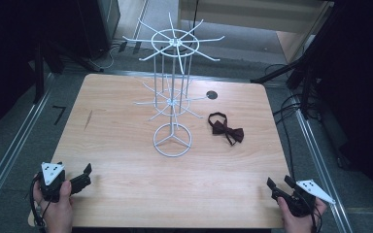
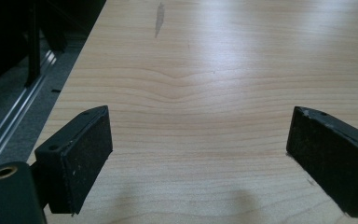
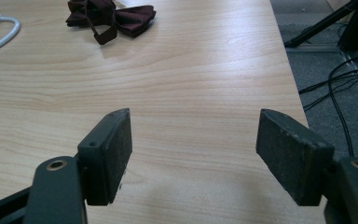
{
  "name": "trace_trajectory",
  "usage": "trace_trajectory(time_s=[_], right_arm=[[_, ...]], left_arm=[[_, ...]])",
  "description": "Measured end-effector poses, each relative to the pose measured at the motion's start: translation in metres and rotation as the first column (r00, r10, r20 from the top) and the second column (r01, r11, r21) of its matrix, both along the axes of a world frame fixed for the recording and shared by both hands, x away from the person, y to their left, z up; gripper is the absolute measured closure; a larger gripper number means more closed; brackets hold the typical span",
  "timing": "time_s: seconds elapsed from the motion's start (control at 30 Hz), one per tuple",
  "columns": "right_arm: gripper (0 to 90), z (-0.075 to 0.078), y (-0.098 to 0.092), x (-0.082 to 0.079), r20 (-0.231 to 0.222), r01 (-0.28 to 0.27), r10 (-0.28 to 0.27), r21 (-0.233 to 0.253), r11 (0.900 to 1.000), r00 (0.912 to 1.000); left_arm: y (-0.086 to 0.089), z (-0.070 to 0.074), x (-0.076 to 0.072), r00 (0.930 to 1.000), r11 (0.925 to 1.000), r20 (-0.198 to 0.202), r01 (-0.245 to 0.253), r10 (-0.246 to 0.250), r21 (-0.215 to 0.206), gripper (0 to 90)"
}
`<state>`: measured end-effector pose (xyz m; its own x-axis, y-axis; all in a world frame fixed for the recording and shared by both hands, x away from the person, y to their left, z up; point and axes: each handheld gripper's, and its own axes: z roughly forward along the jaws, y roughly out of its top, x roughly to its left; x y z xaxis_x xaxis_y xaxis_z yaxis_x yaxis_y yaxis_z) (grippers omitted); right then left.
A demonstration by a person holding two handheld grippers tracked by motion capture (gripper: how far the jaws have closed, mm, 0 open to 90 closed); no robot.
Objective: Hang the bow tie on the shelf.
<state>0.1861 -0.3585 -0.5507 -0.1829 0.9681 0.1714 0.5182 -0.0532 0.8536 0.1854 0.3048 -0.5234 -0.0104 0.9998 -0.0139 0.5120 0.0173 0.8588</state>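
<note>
A dark red bow tie [image 1: 227,129] with its neck band lies flat on the wooden table [image 1: 126,145], just right of a white wire display stand [image 1: 173,92] with two tiers of hooks. The bow tie [image 3: 114,16] also lies far ahead of my right gripper [image 3: 193,149], which is open with nothing between its jaws. In the high view my right gripper [image 1: 279,184] rests at the table's near right corner. My left gripper [image 1: 83,174] sits at the near left corner, open over bare wood [image 2: 200,154].
A round black grommet [image 1: 211,95] is set in the table behind the stand. The stand's ring base [image 3: 0,30] lies at the far left of the right gripper view. Cables [image 1: 291,104] and black tripod legs stand on the floor to the right.
</note>
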Motion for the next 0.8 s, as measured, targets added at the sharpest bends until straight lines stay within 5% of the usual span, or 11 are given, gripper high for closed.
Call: trace_trajectory(time_s=[0.2,0.37,0.6,0.8], right_arm=[[32.2,0.001,-0.002,0.002,-0.028,0.043,-0.042,0.017,0.999,0.9987],[33.5,0.015,0.002,0.005,-0.053,0.025,-0.027,-0.038,0.999,0.9982],[34.2,0.035,0.024,0.036,-0.163,-0.037,0.027,-0.06,0.998,0.9863],[34.1,0.044,0.043,0.063,-0.212,-0.103,0.071,-0.14,0.985,0.9747]], left_arm=[[-0.004,0.0,-0.001,0.9999,0.9992,0.013,-0.011,0.011,0.038,7.6],[-0.003,0.0,0.0,1.0,0.9996,-0.002,0.006,-0.006,0.028,7.6],[-0.005,0.0,0.002,0.9995,0.9988,-0.018,0.027,-0.026,0.042,7.6],[-0.006,0.0,0.002,0.9994,0.9984,-0.016,0.031,-0.03,0.047,7.6]])
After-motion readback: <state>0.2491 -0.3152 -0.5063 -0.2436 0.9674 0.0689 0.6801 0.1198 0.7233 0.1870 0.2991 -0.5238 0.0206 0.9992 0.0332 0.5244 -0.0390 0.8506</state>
